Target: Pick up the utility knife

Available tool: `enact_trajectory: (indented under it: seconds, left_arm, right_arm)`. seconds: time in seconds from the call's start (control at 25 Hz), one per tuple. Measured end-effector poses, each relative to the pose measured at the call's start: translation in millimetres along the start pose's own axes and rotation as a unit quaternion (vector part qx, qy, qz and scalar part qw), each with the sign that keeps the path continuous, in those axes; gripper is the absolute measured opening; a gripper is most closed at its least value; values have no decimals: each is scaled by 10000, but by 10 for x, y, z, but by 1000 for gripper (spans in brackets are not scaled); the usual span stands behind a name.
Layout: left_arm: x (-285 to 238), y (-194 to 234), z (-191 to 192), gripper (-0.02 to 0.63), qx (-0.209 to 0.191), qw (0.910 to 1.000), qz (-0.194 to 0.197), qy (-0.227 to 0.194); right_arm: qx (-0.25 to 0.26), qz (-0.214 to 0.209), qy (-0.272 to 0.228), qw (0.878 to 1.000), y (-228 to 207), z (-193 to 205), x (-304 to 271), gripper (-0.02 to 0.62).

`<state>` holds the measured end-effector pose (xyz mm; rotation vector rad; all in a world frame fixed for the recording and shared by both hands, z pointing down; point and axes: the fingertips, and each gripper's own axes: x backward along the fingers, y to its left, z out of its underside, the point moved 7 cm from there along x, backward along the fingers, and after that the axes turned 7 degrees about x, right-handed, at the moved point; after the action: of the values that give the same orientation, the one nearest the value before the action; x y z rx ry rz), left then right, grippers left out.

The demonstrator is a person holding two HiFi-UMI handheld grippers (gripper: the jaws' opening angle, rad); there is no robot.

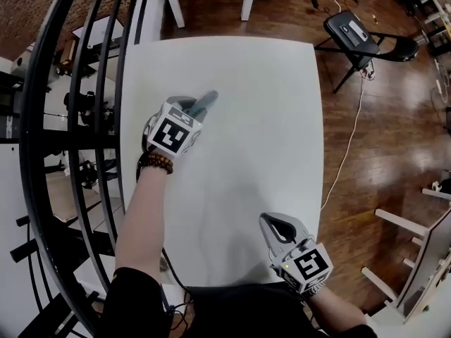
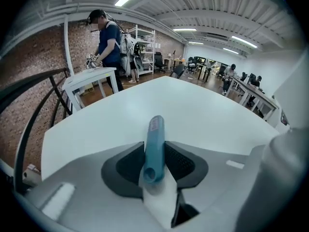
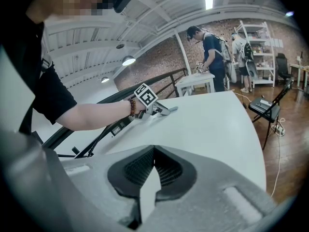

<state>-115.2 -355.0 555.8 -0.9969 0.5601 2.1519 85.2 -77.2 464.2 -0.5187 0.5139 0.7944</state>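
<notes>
At the near right corner of the white table (image 1: 282,118), the right gripper (image 1: 280,225) hovers just above the surface with its jaws pressed together, their dark ribbed pads (image 3: 137,168) meeting along a thin seam. Nothing sits between them, so this tool is clenched on itself and empty.

Farther in and to the left, the left gripper (image 2: 155,154) reaches over the middle of the table, tilted downward, with a beaded bracelet (image 1: 158,163) on the wrist behind it. Its jaws stand about halfway apart and are clamped on the utility knife (image 2: 155,134), a slim blue-grey handle running lengthwise between the pads. The ribbed faces press on both sides of the handle (its open rear end points back toward the gripper's camera). The front part of the knife sticks out past the fingertips toward the far right of the table. From the right gripper view the knife's tip sits close above the tabletop; whether it is touching the surface cannot be told. The two grippers are well apart.

Beyond the table's left edge runs a curved black railing (image 1: 77,118). To the far right, a black folding chair (image 1: 356,30) stands on the wooden floor (image 1: 394,132), and a pale cable (image 1: 350,143) trails across the boards beside the table. Farther back, a person (image 2: 107,37) stands at a small white table (image 2: 89,79) by the brick wall.
</notes>
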Motion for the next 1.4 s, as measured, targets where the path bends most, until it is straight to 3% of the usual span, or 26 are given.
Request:
enact_trajectory:
  seconds: [0.32,0.64,1.04,1.4]
  left_arm:
    - [128,-99,52,137,-50,9996,-76,250]
    - [404,-455,13,133,87,9998,-109,-129]
    - [1373,-1414,143,133,260,9968,-305,-690]
    - [2136,-2289,268,132,803,9885,-349,-1231]
  right_arm:
    - [136,-172,-236,9995,164,-133,70,-8]
    - [268,-263,-395,9985,222,-150,300,-8]
    - [765,-485,-640,9938,524,-81,907,-8]
    - [930,-474,-968,9898,638,-17,1341,-8]
